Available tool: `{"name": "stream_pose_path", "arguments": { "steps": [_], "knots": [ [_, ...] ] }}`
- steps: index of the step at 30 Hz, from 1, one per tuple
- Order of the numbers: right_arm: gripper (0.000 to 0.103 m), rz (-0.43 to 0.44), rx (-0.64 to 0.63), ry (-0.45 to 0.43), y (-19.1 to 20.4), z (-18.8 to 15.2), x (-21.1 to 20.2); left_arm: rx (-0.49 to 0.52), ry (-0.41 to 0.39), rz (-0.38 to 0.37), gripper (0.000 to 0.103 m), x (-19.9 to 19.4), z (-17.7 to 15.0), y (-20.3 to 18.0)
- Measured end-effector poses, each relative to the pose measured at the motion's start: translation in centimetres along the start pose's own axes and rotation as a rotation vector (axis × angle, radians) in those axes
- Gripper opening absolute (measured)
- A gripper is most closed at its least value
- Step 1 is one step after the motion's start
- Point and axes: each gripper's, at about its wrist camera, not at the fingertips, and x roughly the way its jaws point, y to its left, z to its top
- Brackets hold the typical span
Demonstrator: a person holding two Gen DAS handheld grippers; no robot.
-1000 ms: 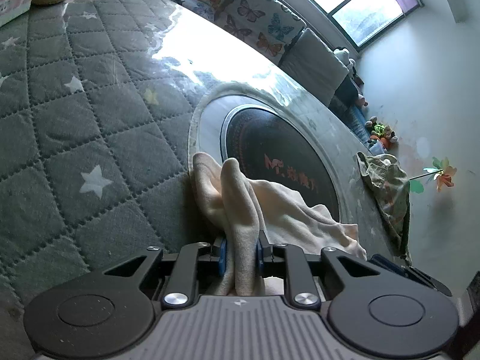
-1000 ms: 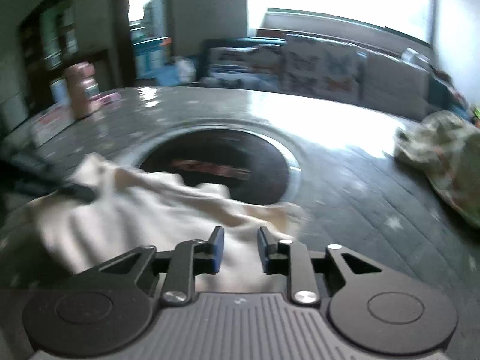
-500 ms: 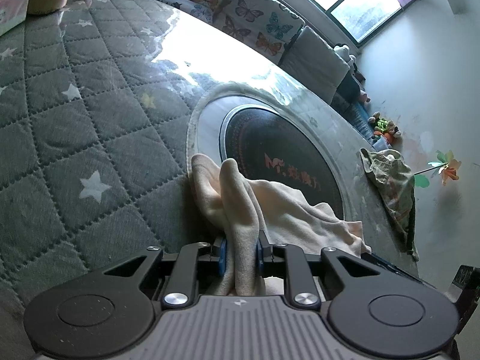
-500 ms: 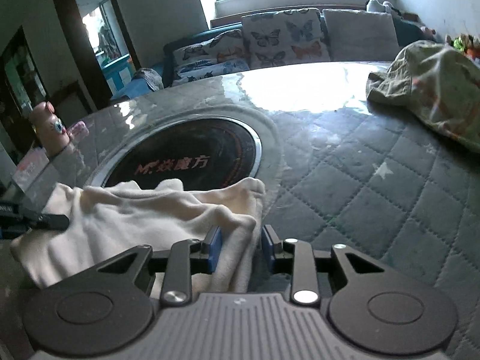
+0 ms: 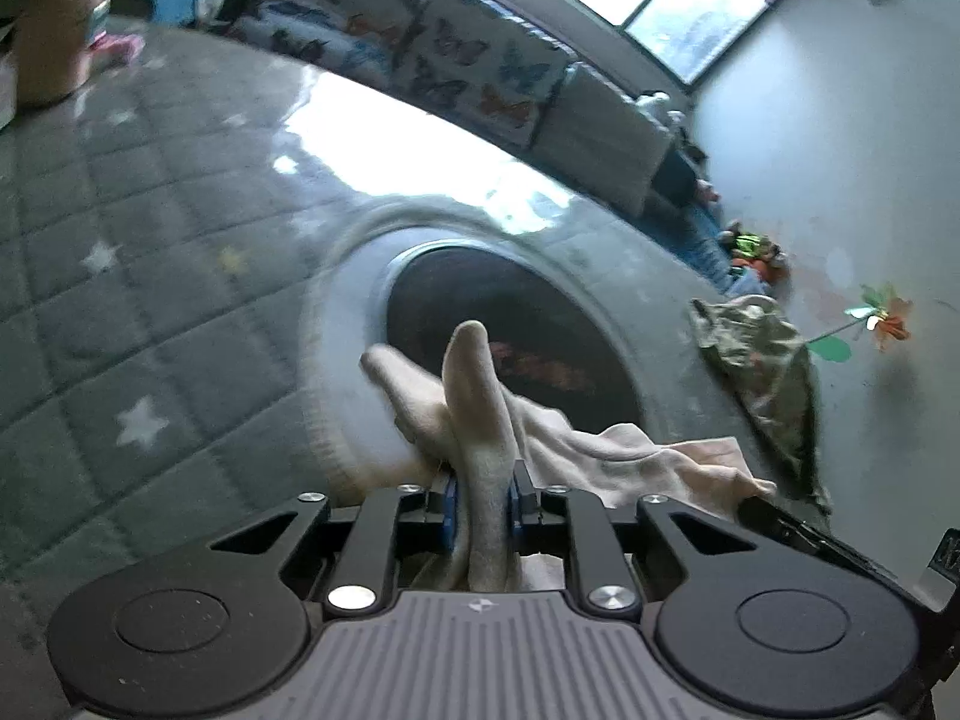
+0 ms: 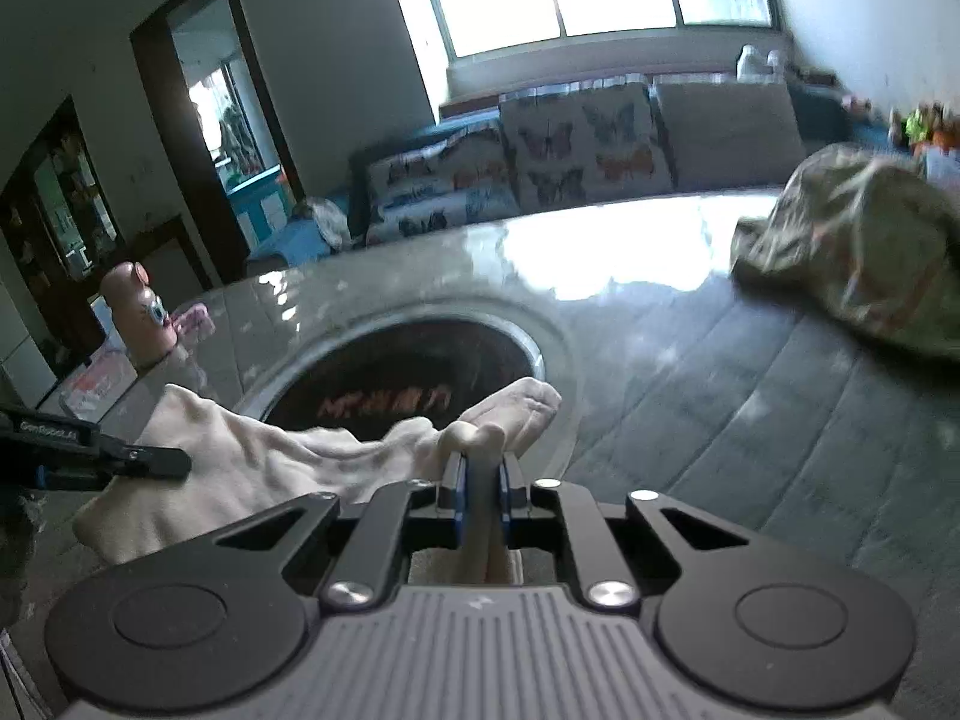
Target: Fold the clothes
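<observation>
**Both hand-held grippers pinch a cream garment over the round table**

A cream-coloured garment [image 5: 600, 450] lies bunched on a large round table [image 5: 150, 300] covered in a grey quilted cloth with pale stars. The garment sits at the near rim of the table's dark circular centre plate [image 5: 510, 312], partly overlapping it, and reaches back toward the table edge nearest the cameras.

The left hand-held gripper [image 5: 483, 507] is closed on a fold of the garment: a thick roll of cloth stands upright between its blue-padded fingers and rises above them. The rest of the fabric trails away to the right of that gripper.

The right hand-held gripper [image 6: 482, 501] is also closed on the cloth, with a narrow pleat squeezed between its fingers. From the right wrist view the garment [image 6: 252, 468] spreads leftward, where the tip of the left gripper [image 6: 120, 459] appears as a dark bar touching the fabric.

A second, olive patterned garment [image 6: 864, 264] lies in a heap near the far right edge of the table, well apart from the cream one. A pink bottle [image 6: 138, 315] stands near the far left edge. Beyond the table is a sofa with butterfly cushions [image 6: 576, 150], under a bright window.
</observation>
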Motion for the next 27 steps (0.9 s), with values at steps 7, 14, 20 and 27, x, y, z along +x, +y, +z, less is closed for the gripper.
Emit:
{"name": "stream_pose_path", "arguments": {
  "steps": [7,14,20,27],
  "knots": [
    [0.009,-0.103,0.025,-0.094,-3.0,1.7,-3.6,0.091,0.027,-0.057,0.017,2.6,0.4,-5.8],
    [0.009,-0.213,0.043,-0.138,-7.8,3.0,-5.7,0.163,0.063,-0.096,0.017,6.7,0.6,-11.6],
    [0.009,-0.283,0.069,-0.153,-11.8,3.7,-6.3,0.239,0.086,-0.115,0.017,10.1,0.2,-16.2],
    [0.009,-0.348,0.089,-0.143,-15.2,3.2,-6.2,0.263,0.125,-0.127,0.017,13.3,0.1,-18.5]
  ]
}}
